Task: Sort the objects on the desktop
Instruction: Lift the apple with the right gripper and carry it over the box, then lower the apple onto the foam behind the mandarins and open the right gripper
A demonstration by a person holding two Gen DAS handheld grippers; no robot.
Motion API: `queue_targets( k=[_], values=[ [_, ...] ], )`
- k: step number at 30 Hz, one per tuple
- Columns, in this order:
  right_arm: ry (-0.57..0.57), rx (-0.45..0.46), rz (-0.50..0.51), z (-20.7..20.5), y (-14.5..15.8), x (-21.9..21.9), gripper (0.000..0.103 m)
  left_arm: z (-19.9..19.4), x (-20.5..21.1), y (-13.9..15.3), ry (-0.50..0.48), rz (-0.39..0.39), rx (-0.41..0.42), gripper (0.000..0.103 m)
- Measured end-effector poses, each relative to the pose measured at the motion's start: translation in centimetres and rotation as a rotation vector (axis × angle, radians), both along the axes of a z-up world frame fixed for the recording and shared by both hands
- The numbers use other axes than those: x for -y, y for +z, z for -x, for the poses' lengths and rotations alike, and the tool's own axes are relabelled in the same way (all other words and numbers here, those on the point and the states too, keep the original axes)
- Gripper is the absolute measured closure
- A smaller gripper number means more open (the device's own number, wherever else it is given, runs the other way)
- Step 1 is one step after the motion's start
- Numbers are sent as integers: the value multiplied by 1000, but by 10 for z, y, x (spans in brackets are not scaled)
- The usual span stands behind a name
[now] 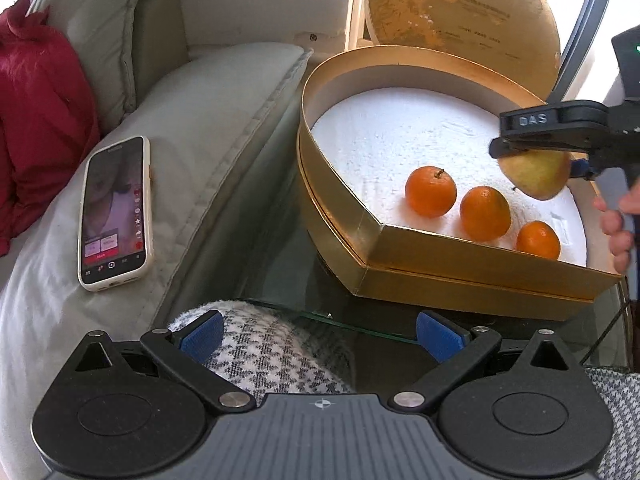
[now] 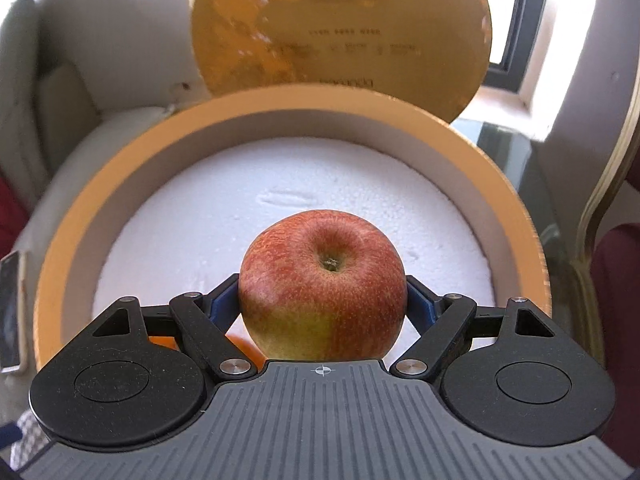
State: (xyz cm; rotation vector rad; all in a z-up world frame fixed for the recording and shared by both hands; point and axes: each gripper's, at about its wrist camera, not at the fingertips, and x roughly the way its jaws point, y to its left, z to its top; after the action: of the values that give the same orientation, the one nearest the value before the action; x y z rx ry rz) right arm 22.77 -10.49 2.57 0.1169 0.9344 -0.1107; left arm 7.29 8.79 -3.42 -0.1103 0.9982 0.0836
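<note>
Three oranges (image 1: 431,191) already lie in the gold box (image 1: 472,264); the right gripper (image 2: 323,304) clamps an apple (image 2: 323,286) above its foam, unplaced. The left gripper (image 1: 320,336) gapes empty beside the box.

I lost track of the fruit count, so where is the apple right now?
The apple is gripped in the right gripper, held above the gold box's white foam, just right of the three oranges in the left wrist view.

There are three oranges (image 1: 430,191) (image 1: 485,213) (image 1: 538,239), all lying in the one gold box (image 1: 460,264). One apple (image 2: 323,286) is in view, along with one round gold lid (image 1: 460,4). One phone (image 1: 115,214) lies on the cushion (image 1: 224,92), and there is one red cloth (image 1: 36,120).
</note>
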Motion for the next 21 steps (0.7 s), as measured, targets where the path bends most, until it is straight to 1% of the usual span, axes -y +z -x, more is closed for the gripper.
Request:
queue_targets(
  k=[6, 10, 16, 21],
  values=[
    [-21, -34, -12, -19, -15, -6, 20, -2, 0, -4, -5, 3, -9, 1],
    [-34, -50, -5, -24, -24, -7, 20, -2, -1, -6, 2, 0, -14, 1],
    [-40, -34, 24, -23, -27, -12, 19, -2, 2, -4, -4, -6, -13, 1],
    [-40, -44, 40, -23, -27, -16, 19, -1, 3, -3, -7, -7, -9, 1]
  ],
)
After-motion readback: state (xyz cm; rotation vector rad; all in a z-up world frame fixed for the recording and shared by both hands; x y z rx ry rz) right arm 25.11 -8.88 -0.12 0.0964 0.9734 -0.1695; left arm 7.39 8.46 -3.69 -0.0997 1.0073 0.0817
